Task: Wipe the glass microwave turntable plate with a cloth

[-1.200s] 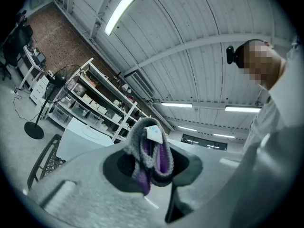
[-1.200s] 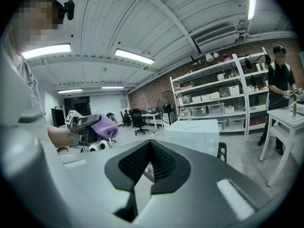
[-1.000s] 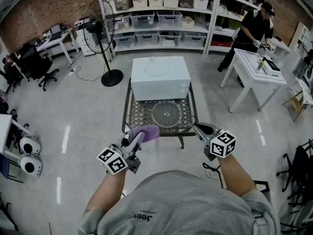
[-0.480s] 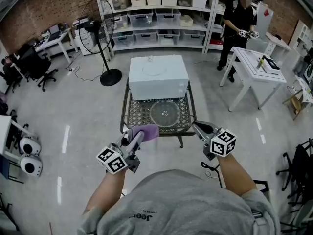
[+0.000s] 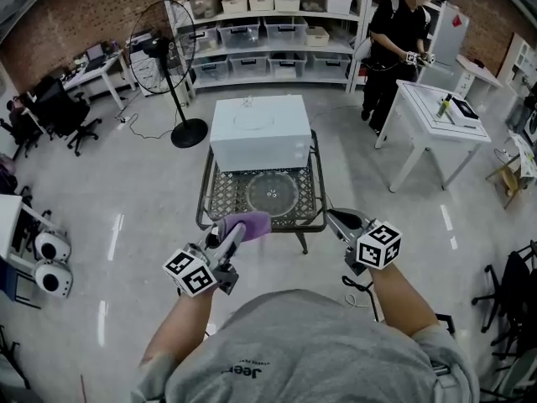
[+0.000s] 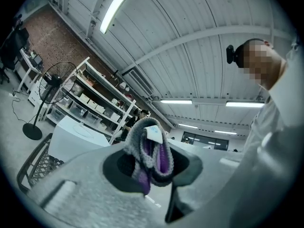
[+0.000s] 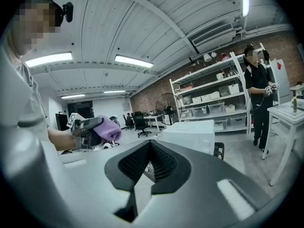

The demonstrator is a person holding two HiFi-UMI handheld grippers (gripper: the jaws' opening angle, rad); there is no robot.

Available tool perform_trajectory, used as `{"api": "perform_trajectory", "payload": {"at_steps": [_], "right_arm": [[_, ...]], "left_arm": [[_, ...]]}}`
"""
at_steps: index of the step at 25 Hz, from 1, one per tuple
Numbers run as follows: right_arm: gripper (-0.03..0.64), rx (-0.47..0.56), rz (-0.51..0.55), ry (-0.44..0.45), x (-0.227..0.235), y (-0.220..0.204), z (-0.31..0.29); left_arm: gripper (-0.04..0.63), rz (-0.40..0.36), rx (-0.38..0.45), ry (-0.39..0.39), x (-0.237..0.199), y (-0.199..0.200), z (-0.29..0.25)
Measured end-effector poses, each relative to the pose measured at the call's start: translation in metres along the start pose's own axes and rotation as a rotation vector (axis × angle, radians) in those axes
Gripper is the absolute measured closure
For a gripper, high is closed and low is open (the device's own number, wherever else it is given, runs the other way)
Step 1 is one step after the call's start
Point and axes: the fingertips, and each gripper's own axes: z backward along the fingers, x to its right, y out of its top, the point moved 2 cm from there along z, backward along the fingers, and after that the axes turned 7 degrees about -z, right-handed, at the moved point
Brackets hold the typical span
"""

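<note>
Between the earlier frames and now, the main change is in the background: the bystander point(image 5: 394, 36) has walked from the white side table point(image 5: 440, 112) towards the shelving point(image 5: 268, 23). The mesh table point(image 5: 204, 201) also sits slightly further left in the head view. Both grippers hold much the same pose, so the cloth is no nearer the plate.

**Gripper state**
- Left gripper point(image 5: 233, 235) – jaws clamped on the purple cloth point(image 6: 151, 153), which bunches out above them.
- Right gripper point(image 5: 336, 219) – jaws pressed together with nothing between them.

**Task item**
- The glass turntable plate point(image 5: 271, 194) lies flat on the mesh table, just in front of the white microwave point(image 5: 260, 131) and well apart from both grippers. The cloth is not touching it.
- This layout fits either an approach to the wipe or a withdrawal after it. The plate's surface condition cannot be read at this size.

**Surroundings and obstructions**
- A pedestal fan point(image 5: 159, 44) stands to the left of the table, clear of the working area.
- Nothing lies between the cloth and the plate. The microwave close behind the plate probably limits reach at its far edge.
</note>
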Motion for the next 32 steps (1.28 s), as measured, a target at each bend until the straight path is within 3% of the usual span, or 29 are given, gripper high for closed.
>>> {"api": "perform_trajectory", "payload": {"at_steps": [8,16,25,32], "right_arm": [[0.609,-0.006,0.023,0.048,0.043,0.002,0.061],[0.609,-0.007,0.023,0.072,0.055,0.003,0.077],[0.609,-0.017,0.02,0.079,0.067,0.003,0.058],[0.609,-0.029,0.032,0.034,0.07,0.004,0.007]], "left_arm": [[0.505,-0.015,0.007,0.033,0.06,-0.03,-0.045],[0.503,-0.032,-0.003,0.075,0.075,-0.031,-0.05],[0.504,-0.019,0.019,0.097,0.057,-0.026,-0.059],[0.503,0.011,0.018,0.053,-0.009,-0.028,-0.058]]}}
